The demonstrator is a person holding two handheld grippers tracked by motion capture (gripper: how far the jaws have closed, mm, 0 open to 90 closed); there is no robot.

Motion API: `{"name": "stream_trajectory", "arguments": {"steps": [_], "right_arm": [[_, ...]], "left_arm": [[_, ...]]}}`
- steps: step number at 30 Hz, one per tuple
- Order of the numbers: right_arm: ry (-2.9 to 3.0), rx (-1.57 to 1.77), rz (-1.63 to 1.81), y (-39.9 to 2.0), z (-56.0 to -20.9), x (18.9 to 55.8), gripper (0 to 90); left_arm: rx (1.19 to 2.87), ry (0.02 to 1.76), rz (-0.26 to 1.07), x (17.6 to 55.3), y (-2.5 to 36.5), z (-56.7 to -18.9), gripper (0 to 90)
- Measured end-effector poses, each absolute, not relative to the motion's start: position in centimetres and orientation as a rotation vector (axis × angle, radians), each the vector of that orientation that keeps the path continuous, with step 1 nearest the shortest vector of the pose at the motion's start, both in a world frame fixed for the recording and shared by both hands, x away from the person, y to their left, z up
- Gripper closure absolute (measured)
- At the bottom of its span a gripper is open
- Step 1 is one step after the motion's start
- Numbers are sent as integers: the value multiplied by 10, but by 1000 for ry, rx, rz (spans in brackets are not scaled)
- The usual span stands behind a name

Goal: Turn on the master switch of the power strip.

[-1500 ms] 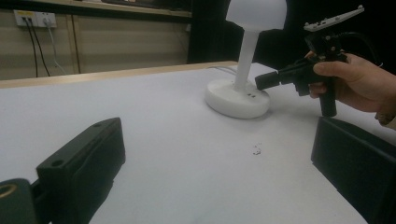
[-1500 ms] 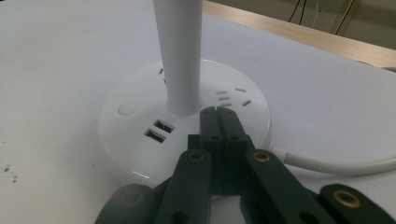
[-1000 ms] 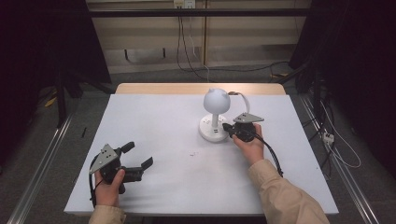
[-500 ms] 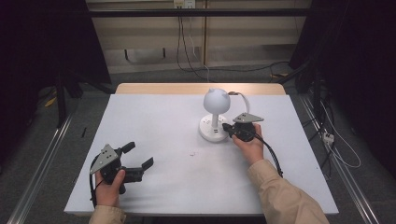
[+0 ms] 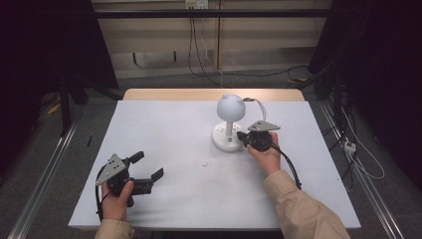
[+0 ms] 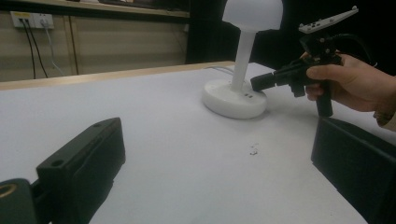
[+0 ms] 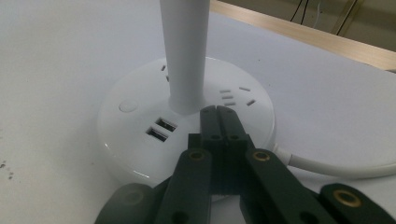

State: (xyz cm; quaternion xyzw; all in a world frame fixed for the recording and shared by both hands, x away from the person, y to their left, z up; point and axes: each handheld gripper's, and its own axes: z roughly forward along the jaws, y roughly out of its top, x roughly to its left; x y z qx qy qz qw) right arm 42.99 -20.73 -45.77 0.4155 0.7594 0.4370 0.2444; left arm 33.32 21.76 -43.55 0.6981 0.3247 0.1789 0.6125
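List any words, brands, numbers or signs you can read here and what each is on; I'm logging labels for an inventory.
None can be read.
Lamp base: sockets, USB ports and a round button, but no printed text.
Wall outlet: too small and blurred to tell.
Left gripper and right gripper: no markings visible.

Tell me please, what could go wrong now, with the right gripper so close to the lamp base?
1. The right gripper, jaws shut, sits over the lamp base beside the stem. A firm push could slide or tip the top-heavy lamp.
2. The round button lies off to one side of the tips, so a press here would probably miss it.
3. The white cable runs near the hand and might snag.
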Motion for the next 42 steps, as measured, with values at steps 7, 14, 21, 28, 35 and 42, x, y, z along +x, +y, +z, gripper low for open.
{"name": "stream_trajectory", "arguments": {"steps": [7,14,21,28,35,42], "right_arm": [[2069,1127,1182,-206,-458,429,900],[2066,1134,1175,-205,-458,429,900],[2065,1139,1177,-206,-458,429,900],[2067,1139,1176,-205,-458,429,900],[2065,1140,1169,-205,-458,429,900],[2062,1149,1176,-205,-458,429,900]], "left_arm": [[1610,748,414,333,217,-435,26],[1606,748,417,333,217,-435,26],[1607,748,415,333,217,-435,26],[1605,750,413,333,217,-435,26],[1607,747,414,332,216,-435,26],[1607,748,417,333,216,-435,27]]}}
